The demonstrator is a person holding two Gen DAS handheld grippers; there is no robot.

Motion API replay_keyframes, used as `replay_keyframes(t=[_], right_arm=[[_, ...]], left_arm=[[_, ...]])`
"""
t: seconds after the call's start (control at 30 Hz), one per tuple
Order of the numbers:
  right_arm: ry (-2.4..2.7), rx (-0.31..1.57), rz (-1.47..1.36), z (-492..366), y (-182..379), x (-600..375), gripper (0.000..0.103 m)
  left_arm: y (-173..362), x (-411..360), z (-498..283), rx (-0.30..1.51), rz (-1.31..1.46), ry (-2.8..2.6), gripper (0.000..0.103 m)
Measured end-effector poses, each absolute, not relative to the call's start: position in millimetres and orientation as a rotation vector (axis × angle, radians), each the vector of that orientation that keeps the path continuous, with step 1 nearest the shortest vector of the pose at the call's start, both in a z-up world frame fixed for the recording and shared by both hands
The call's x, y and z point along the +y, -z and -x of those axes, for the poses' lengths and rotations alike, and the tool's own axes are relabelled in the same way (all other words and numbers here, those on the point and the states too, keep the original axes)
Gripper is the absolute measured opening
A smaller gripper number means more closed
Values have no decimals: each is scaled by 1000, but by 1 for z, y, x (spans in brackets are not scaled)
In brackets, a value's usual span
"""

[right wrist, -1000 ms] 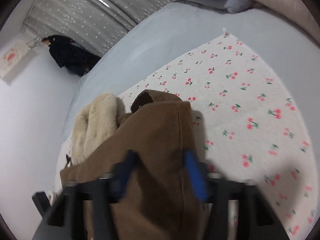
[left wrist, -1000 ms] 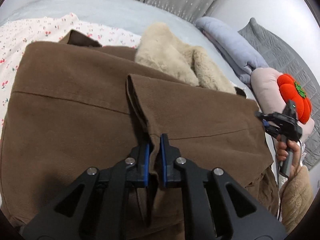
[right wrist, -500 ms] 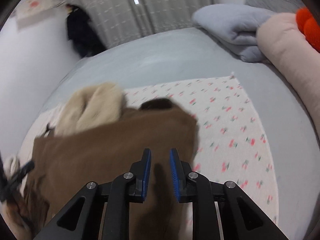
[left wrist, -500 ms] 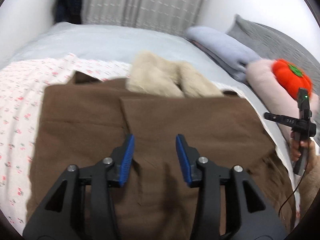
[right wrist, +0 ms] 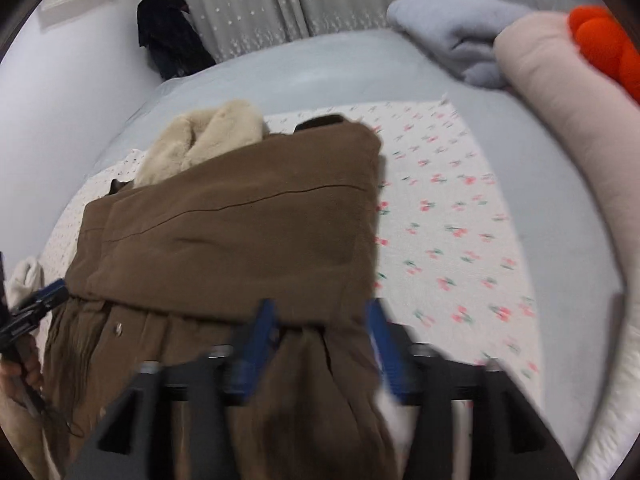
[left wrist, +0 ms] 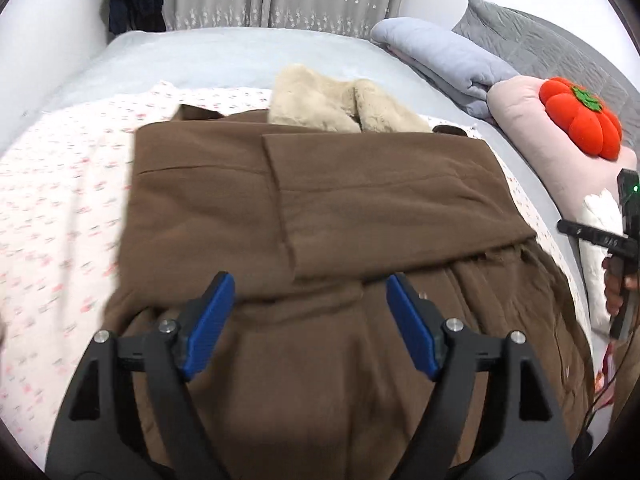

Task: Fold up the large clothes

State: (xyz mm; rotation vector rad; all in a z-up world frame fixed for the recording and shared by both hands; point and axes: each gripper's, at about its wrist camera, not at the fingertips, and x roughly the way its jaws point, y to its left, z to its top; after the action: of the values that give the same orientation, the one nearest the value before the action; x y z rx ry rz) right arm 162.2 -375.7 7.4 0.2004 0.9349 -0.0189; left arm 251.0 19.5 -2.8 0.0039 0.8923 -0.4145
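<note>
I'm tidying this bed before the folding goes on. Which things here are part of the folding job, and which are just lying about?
Part of the job:
brown coat with its cream fur collar
left gripper, open
right gripper, open

Just lying about:
cherry-print sheet under the coat
folded grey blanket
pink pillow
orange pumpkin cushion
dark clothes by the curtain

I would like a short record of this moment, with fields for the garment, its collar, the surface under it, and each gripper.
garment: brown coat, sleeves folded across the body
collar: beige fur collar, at the far end
surface: cherry-print sheet on the bed
left gripper: jaws wide apart, over the coat's lower part, holding nothing
right gripper: jaws apart, near the coat's right edge
</note>
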Motion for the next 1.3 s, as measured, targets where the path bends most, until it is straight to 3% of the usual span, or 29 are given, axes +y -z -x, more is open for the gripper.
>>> replay_keyframes(t=[0.17,0.2,0.27,0.43,0.53,0.67,1.3], right_arm=[[-12,967,-279,-127,2,-386,71],[-8,990,-299,-125,14,-388,68],[108,1138,-248,-123,55,-393,47],[172,1126,-303,-85,58,-406,47],[164,1108,-269,-56,44,-401,52],[121,1083,-305,-18,35,-399,71],[-65,1042,-469,82,69,-409,83]], left_arm=[[13,69,-211,921,78,358,82],[21,77,-205,940,98,337,82],[39,94,-189,991,140,294,82],[60,129,-145,1041,225,262,82],[60,142,-124,1044,228,258,82],[58,147,-101,1046,205,267,82],[74,165,-41,1100,203,255,84]])
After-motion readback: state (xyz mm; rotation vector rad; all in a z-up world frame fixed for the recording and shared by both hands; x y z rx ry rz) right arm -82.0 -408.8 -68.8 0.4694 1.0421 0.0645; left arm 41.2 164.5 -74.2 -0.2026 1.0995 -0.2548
